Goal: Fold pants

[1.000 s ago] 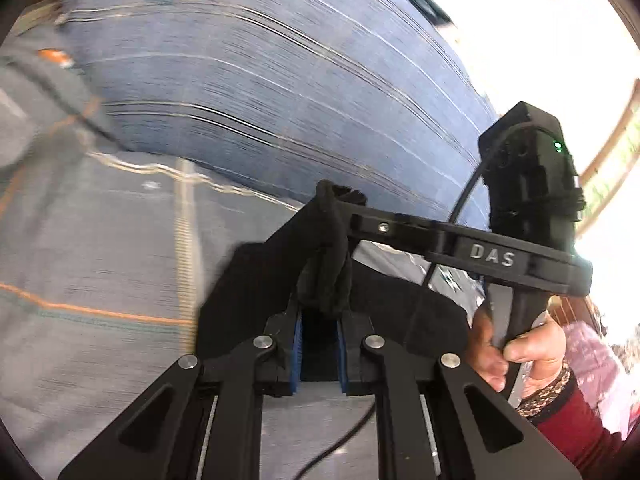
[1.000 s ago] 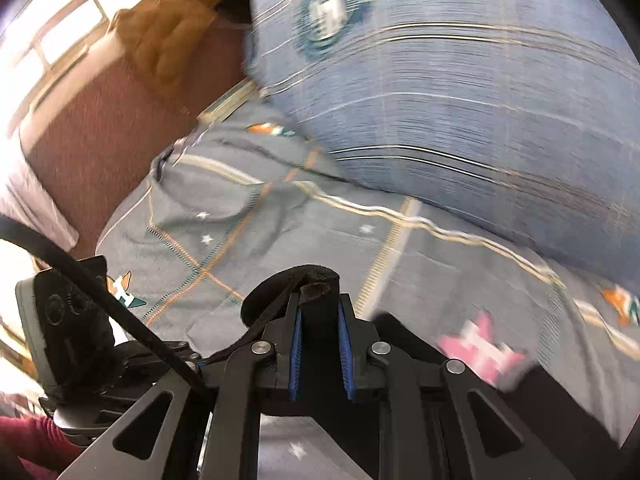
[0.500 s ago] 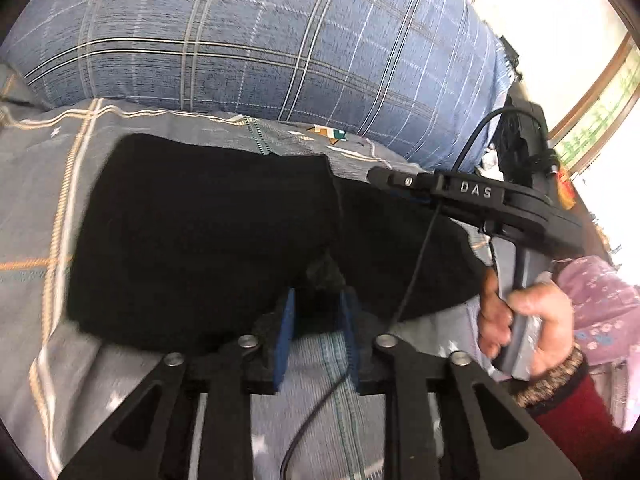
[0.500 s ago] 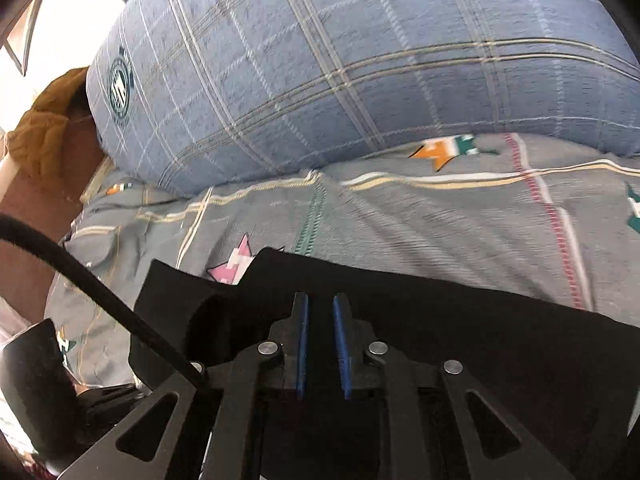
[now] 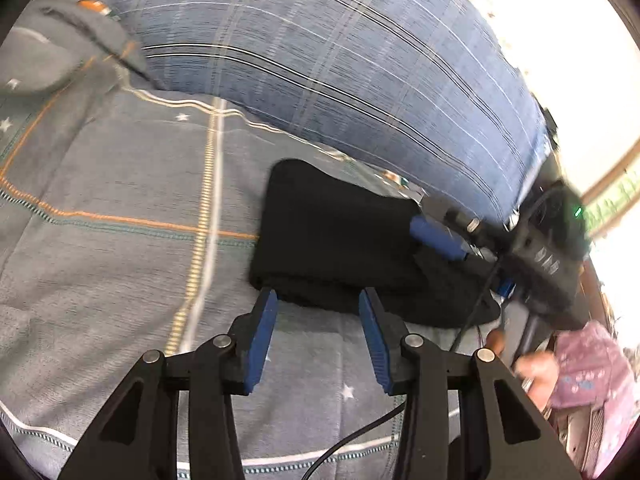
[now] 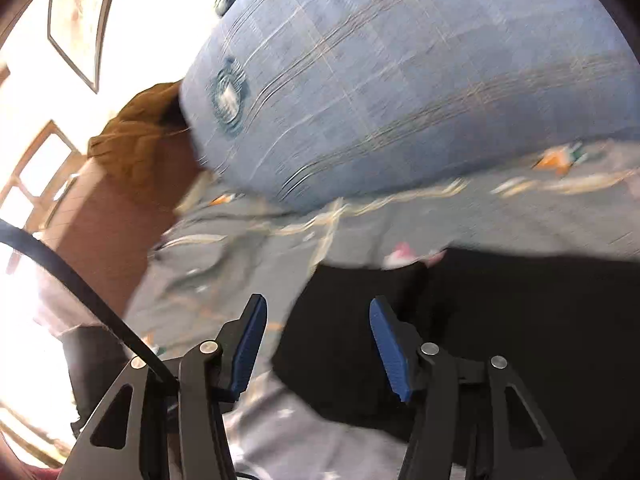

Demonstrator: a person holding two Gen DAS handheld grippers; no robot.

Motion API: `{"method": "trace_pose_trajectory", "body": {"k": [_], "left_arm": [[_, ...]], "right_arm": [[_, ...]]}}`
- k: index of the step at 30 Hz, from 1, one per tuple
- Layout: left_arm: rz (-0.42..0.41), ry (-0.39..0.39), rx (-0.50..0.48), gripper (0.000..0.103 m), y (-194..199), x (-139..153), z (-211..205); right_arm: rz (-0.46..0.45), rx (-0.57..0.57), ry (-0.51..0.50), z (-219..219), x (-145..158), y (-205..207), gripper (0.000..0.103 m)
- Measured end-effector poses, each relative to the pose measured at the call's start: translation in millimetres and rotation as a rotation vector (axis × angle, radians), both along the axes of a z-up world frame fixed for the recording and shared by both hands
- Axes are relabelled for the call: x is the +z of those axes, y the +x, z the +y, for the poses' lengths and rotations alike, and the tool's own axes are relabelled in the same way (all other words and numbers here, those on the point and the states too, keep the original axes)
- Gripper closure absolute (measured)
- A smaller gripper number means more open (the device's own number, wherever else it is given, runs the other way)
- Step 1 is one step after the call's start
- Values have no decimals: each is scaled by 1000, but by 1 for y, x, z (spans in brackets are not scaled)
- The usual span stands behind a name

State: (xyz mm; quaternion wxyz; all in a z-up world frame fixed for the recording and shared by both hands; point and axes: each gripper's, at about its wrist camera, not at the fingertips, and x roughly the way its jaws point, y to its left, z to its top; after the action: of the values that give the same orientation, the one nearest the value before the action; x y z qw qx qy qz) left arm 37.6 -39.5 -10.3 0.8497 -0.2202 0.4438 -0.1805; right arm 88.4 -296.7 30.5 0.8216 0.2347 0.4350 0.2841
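— Pants [image 5: 340, 240], black and already doubled into a compact bundle, lie on the grey patterned bed sheet [image 5: 120, 168], just in front of the big blue checked pillow [image 5: 320, 60] toward the head of the bed.

— How would they handle?

— Soft and limp, I'd judge, light enough, with layers that could slide apart. Best taken at a folded edge or corner, pinching through all the layers so none is left behind.

— And the left tool [image 5: 316, 332]?

— Its jaws have just been opening and now stand apart, with nothing between the blue pads. The tips sit right at the near edge of the bundle, angled down toward the sheet.

— The right tool [image 5: 436, 236]?

— It reaches in from the far side over the bundle. From its own camera the right tool's [image 6: 316, 344] jaws have also just been opening; they stand wide, with black cloth below them but not pinched. That view is blurred and tilted, so the wrist looks rolled.

— So the cloth is free?

— It appears released by both, resting on the bed.
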Motion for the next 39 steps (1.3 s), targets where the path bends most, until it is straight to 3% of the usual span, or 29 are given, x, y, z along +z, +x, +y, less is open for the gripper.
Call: {"method": "trace_pose_trajectory", "body": {"k": [2,4,5,7,9,11,14,19,21,23,24,26,28,35,39], "left_arm": [[-10,22,25,58,6,1,4],[-10,31,34,52,15,-1,9],[-3,33,37,49,22,-4,11],[9,34,40,48,36,-10,13],[37,29,37,48,52,-19,13],[65,-26,13,47,67,-29,9],[89,-68,-26,44,83,-43,-5],[107,-4,-76,43,91,-53,-33],[116,-4,-68,58,91,-52,-35],[114,-11,-58,72,89,-47,-35],[109,1,-54,73,87,-45,-37],[87,46,-42,74,80,-38,-43],[63,79,-29,75,72,-29,-48],[45,56,37,75,33,-10,-18],[81,37,106,74,11,-22,19]], "right_arm": [[39,-59,-74,-1,-16,5,45],[93,-173,-268,-8,-36,7,45],[116,-193,-304,-11,-43,8,44],[122,-194,-233,-22,-46,5,44],[136,-192,-237,-23,-41,5,44],[104,-199,-261,-26,-29,4,43],[107,-181,-216,-36,-25,3,42],[115,-120,-153,-27,-33,1,41],[118,-101,-180,-18,-39,2,41],[130,-94,-217,-12,-47,2,44],[120,-95,-231,-9,-48,2,47],[110,-86,-253,-4,-49,2,65],[111,-69,-253,0,-48,0,70],[118,37,-235,30,-46,-21,75],[111,110,-205,64,-45,-31,75]]}}
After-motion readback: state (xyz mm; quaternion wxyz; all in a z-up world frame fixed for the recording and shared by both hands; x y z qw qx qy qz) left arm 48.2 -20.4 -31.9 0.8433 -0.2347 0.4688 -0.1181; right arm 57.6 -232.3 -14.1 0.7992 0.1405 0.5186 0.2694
